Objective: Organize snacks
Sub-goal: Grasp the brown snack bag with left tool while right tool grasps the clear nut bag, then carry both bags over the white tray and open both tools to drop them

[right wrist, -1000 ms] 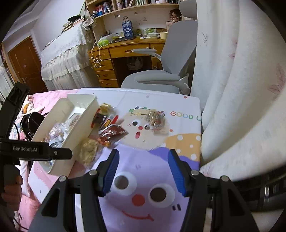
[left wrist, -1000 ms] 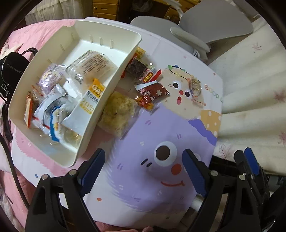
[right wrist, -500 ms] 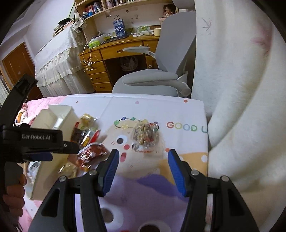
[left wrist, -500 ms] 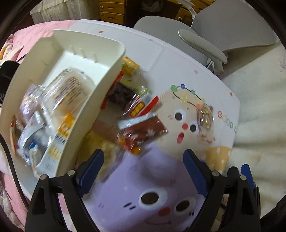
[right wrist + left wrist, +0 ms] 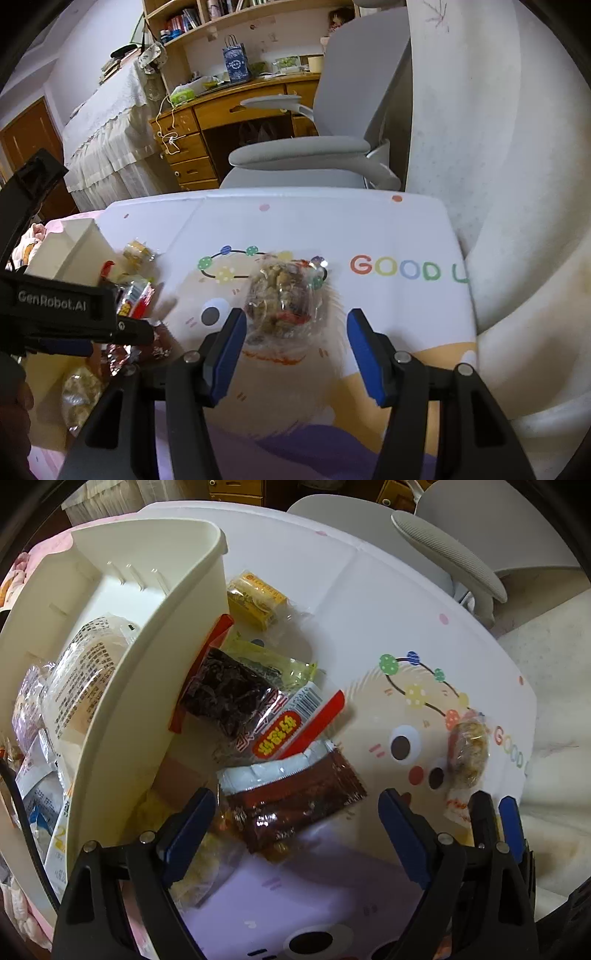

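Several snacks already sit in the cream bin (image 5: 122,701), about six lie loose on the bench (image 5: 369,609); left gripper (image 5: 297,830) fingers wide over the brown packet (image 5: 295,805), right gripper (image 5: 295,354) wide at the clear nut pack (image 5: 284,299).

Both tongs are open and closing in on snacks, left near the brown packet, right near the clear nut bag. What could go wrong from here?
1. The brown packet lies under the red-striped packet; the left tongs may drag both.
2. The clear nut bag is crinkly and loose; the right tongs may pinch only film and drop it.
3. The two tongs sit close together, so they might collide on the way to the white bin.
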### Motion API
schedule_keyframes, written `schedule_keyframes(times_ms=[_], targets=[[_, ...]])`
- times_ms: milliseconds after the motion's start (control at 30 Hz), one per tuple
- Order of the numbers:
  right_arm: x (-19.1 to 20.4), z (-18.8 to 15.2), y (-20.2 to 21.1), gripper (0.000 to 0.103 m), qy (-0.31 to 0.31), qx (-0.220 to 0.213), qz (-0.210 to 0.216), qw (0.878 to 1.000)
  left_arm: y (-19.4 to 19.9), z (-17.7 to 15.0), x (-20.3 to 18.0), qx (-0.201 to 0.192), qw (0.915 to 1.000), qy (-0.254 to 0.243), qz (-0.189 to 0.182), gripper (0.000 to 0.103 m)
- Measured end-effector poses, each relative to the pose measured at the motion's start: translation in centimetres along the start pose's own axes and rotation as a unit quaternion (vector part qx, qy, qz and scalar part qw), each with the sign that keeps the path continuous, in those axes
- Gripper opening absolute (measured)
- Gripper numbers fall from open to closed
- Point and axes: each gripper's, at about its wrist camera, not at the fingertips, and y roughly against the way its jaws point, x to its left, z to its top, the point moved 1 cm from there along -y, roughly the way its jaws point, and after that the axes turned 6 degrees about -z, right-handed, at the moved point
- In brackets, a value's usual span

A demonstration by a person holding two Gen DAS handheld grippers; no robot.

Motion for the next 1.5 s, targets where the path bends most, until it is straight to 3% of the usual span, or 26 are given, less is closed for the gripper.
schedule_keyframes(times_ms=[267, 433, 667, 733, 800, 933, 1133, 1500], targets=[[0.9, 0.1, -1.9, 0.057, 0.006, 0.003, 0.010, 1.000, -1.7, 0.8, -0.3, 0.003, 1.0000, -0.006, 0.005, 0.088], [1.6, 0.2, -3.1, 0.057, 0.014, 0.007, 0.009, 1.000, -2.8, 1.1, -0.2, 0.008, 1.0000, -0.002, -0.002, 0.078], [2.5, -0.1, -3.7, 0.057, 0.025, 0.007, 0.014, 1.000, -3.3, 1.0, 0.2, 0.015, 0.9999, -0.006, -0.003, 0.076], [2.7, -0.1, -3.7, 0.050, 0.031, 0.006, 0.014, 0.999, -3.6, 0.8, 0.0, 0.020, 0.9997, -0.010, -0.003, 0.075], [2.8, -0.1, -3.6, 0.031, 0.037, 0.009, 0.022, 0.999, -3.5, 0.5, 0.0, 0.020, 0.9997, -0.011, -0.001, 0.072], [2.6, 0.0, -3.4, 0.030, 0.031, 0.018, 0.021, 0.999, -3.2, 0.4, -0.3, 0.017, 0.9998, -0.010, -0.009, 0.058], [1.8, -0.2, -2.8, 0.030, 0.028, 0.029, 0.015, 0.999, -3.1, 0.7, -0.4, 0.016, 0.9996, -0.012, -0.020, 0.047], [0.6, -1.3, 0.5, 0.030, 0.018, 0.036, 0.009, 0.999, -0.9, -0.7, 0.1, 0.011, 0.9989, -0.015, -0.042, 0.040]])
